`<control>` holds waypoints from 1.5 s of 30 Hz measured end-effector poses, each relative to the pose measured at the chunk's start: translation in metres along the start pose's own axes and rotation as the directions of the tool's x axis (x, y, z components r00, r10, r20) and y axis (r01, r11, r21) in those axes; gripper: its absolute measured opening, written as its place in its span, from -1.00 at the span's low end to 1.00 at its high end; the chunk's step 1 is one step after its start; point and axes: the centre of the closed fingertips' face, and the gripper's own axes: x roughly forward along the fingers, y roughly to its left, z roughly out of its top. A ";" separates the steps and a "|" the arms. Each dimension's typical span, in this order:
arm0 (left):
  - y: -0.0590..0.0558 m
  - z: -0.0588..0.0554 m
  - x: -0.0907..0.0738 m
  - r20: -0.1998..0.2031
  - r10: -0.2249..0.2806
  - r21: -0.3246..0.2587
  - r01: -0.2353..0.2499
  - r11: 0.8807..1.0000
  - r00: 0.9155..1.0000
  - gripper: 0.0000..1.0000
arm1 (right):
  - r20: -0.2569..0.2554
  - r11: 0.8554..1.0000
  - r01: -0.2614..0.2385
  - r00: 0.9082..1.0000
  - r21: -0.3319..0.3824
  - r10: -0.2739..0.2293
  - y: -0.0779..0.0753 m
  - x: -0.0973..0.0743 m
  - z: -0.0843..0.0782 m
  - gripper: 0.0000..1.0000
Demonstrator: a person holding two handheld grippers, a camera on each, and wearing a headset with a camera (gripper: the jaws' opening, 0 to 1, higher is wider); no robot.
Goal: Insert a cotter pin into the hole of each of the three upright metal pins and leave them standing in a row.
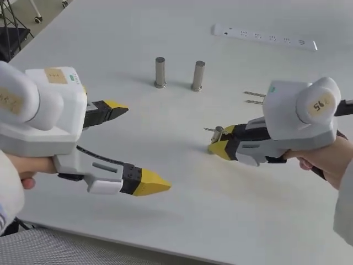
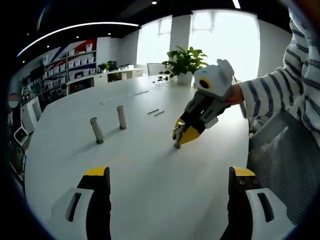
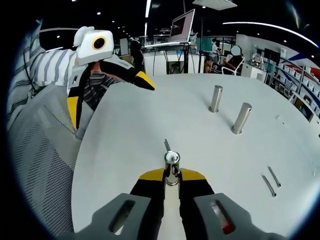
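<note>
My right gripper (image 1: 219, 141) (image 3: 172, 176) is shut on a metal pin (image 3: 172, 166) that stands upright on the white table; a cotter pin (image 1: 211, 130) (image 3: 166, 145) sticks out of its hole sideways. The same gripper and metal pin (image 2: 178, 136) appear in the left gripper view. Two more metal pins (image 1: 160, 72) (image 1: 198, 75) stand side by side farther back, also seen as pins (image 3: 216, 98) (image 3: 241, 118). Two loose cotter pins (image 1: 254, 97) (image 3: 270, 181) lie on the table. My left gripper (image 1: 135, 149) (image 2: 170, 182) hangs open at the left, holding nothing.
A white power strip (image 1: 265, 37) lies at the table's far right. A potted plant (image 2: 184, 64) stands at the table's far end. A grey mesh chair (image 3: 42, 150) sits by the near edge, and a person's striped sleeve (image 2: 270, 90) shows.
</note>
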 end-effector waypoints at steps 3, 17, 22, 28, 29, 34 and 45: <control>0.002 -0.001 -0.002 -0.004 0.006 -0.002 -0.006 1.000 1.000 0.95 | 0.031 1.000 0.013 0.999 -0.001 -0.013 -0.002 0.003 0.011 -0.92; 0.011 -0.002 -0.008 -0.010 0.037 -0.001 -0.037 0.999 0.999 0.95 | 0.068 1.000 0.018 0.998 -0.015 -0.017 -0.008 0.040 0.047 -0.92; 0.011 -0.003 -0.010 -0.017 0.039 -0.009 -0.039 0.999 0.999 0.95 | 0.073 1.000 -0.002 0.997 -0.018 0.003 -0.005 0.049 0.052 -0.92; 0.013 -0.006 -0.013 -0.022 0.050 -0.015 -0.050 0.999 0.999 0.95 | 0.048 0.999 -0.020 0.999 -0.040 0.022 0.000 0.059 0.049 -0.92; 0.014 -0.007 -0.013 -0.023 0.050 -0.017 -0.051 0.999 0.998 0.95 | 0.046 0.999 -0.020 0.999 -0.041 0.022 0.000 0.060 0.049 -0.92; 0.015 -0.010 -0.015 -0.028 0.057 -0.025 -0.058 0.998 0.998 0.95 | 0.046 1.000 -0.021 0.999 -0.019 0.022 -0.002 0.062 0.048 -0.92; 0.016 -0.016 -0.016 -0.039 0.056 -0.052 -0.058 0.997 0.998 0.94 | 0.062 1.000 -0.016 0.998 0.000 0.016 -0.003 0.065 0.049 -0.91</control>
